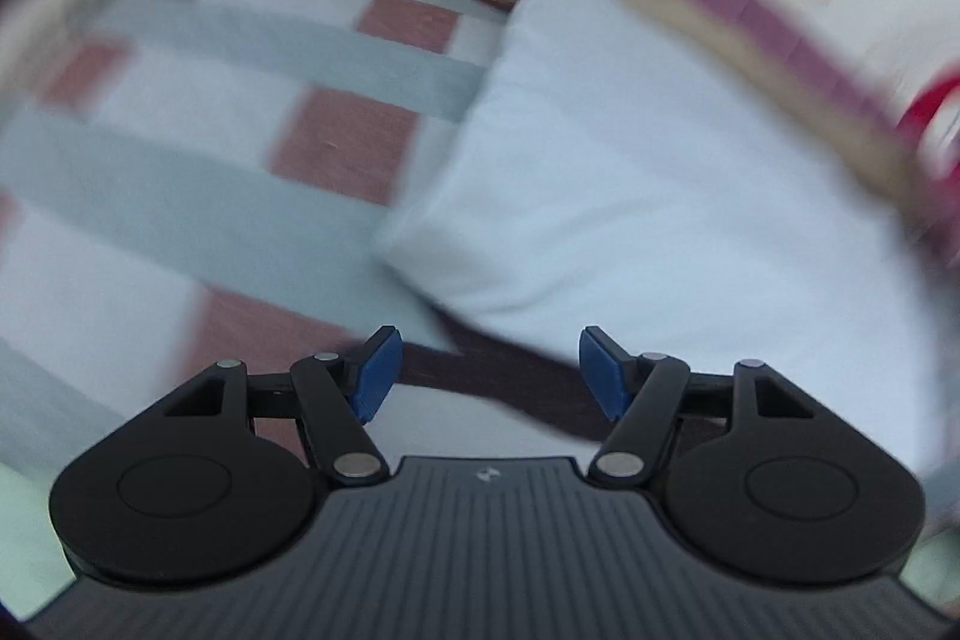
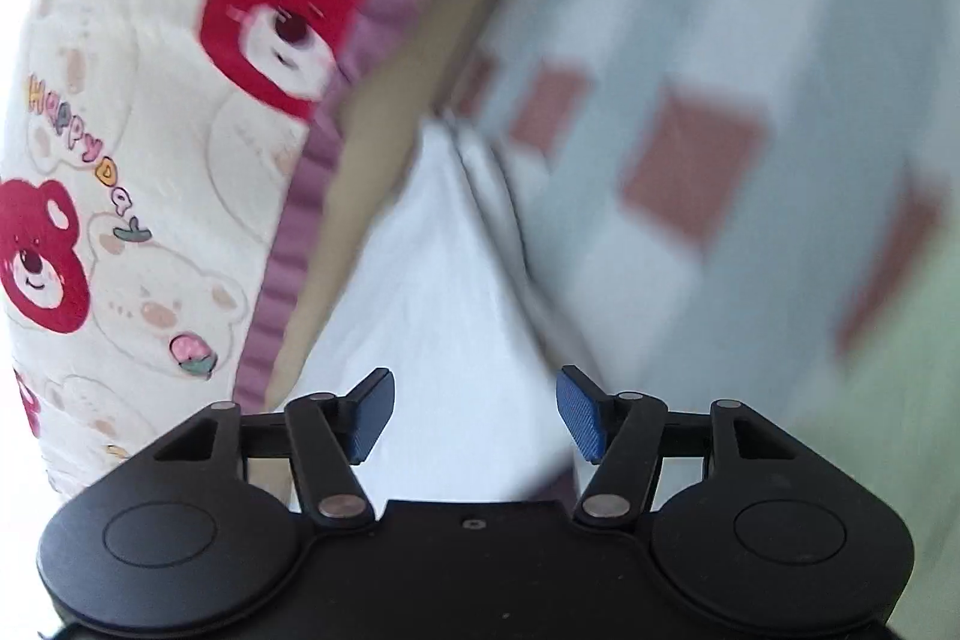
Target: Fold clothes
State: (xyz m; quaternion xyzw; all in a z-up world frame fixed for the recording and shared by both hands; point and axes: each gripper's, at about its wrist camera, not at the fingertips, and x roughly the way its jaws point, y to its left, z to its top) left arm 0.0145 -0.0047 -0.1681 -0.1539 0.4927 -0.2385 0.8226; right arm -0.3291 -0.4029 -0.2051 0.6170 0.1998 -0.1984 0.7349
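The white garment (image 1: 630, 172) is lying folded on the checked bed sheet (image 1: 198, 112), beside the bear-print quilt (image 2: 138, 118). Your left gripper (image 1: 485, 373) and right gripper (image 2: 475, 415) are hovering over it, fingers apart, holding nothing. You should be lowering onto one edge before closing.

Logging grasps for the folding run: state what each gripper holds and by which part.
Nothing is held. The left gripper and right gripper both stand open and empty over the white garment.
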